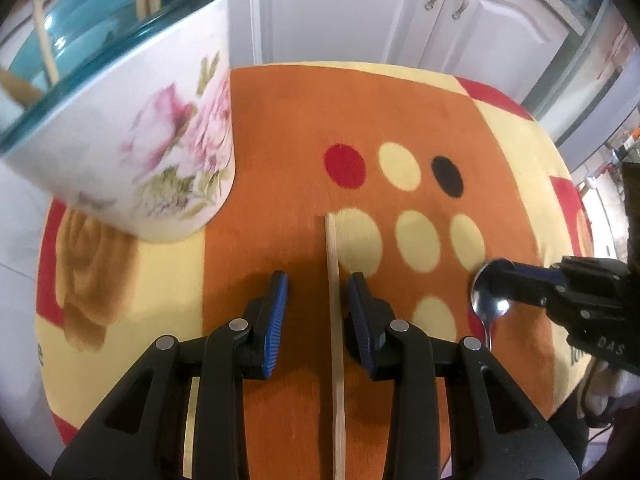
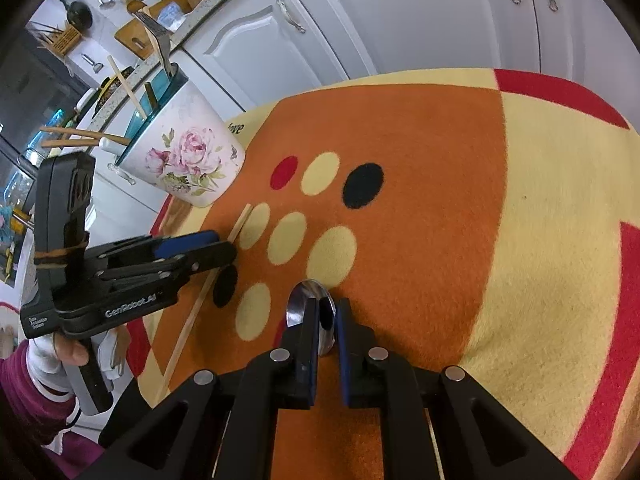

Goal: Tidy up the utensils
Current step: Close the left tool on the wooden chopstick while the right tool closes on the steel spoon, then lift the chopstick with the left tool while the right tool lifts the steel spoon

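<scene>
Utensils in play: one wooden chopstick (image 1: 335, 320) and one metal spoon (image 2: 316, 316), both lying on the tabletop (image 2: 540, 240), which is wearing a fuzzy cloth of orange, cream and red with round cream, red and black dots.

Chopstick: thin, pale, straight, square-looking in section. In the left wrist view its long axis is running straight away from the camera, far end stopping at a cream dot. The left tongs (image 1: 318, 304) are standing wide over it, the stick passing between the blue ribbed pads (image 1: 278, 320) nearer the right-hand one; contact with that pad cannot be judged.

Spoon: polished steel, oval bowl, mirror-bright and reflecting the tongs. In the right wrist view the bowl is pointing away from the camera, just beside a cream dot, with the handle running back under the tool. The right tongs (image 2: 328, 320) are standing at a narrow gap astride the bowl; whether the pads are actually pinching the metal cannot be told. In the left view the bowl (image 1: 490, 292) is showing at the tip of those tongs, the handle trailing toward the near edge.

Holder: a glazed white ceramic pot (image 2: 188, 160) with pink rose print and teal inside, sitting at the far left of the cloth, well apart from the spoon. It is holding several wooden sticks (image 2: 128, 90) and a metal utensil, leaning outward.

White panelled cabinet doors (image 2: 400, 12) are filling the background.
</scene>
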Motion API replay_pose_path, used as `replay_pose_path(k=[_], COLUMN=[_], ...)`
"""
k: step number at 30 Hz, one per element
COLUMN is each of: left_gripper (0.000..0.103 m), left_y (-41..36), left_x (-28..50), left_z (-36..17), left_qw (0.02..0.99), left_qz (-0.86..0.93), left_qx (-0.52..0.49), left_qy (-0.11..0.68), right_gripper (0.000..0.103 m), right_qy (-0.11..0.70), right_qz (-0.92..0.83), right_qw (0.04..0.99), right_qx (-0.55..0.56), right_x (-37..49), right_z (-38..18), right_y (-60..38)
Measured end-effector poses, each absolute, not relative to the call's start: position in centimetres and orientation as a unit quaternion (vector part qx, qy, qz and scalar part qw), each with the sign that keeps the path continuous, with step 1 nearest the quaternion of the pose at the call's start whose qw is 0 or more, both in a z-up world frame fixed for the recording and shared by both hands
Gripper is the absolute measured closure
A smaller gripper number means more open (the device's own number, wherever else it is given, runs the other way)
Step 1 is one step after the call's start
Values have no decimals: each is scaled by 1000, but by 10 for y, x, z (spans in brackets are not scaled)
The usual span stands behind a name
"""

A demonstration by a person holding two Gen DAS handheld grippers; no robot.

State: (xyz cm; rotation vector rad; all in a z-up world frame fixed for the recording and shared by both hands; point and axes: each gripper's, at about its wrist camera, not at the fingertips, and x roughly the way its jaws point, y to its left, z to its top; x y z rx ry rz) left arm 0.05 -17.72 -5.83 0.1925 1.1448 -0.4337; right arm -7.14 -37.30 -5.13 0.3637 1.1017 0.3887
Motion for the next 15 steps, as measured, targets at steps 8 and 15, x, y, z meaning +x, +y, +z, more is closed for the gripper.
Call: replay_pose_path(k=[8, 15], left_gripper=[99, 99], left_y=[-178, -154], left_x=[3, -8], left_z=[-60, -31], left_qw=[813, 818], left_qz=[-223, -245], left_qx=[81, 18], left_qy=[532, 520], right_gripper=[99, 100], right_qy=[512, 484], right_qz=[176, 172], right_qw=[828, 845], right_qx=[146, 148], right_x=[-71, -73], right_z=[-42, -14], right_y=[-363, -371])
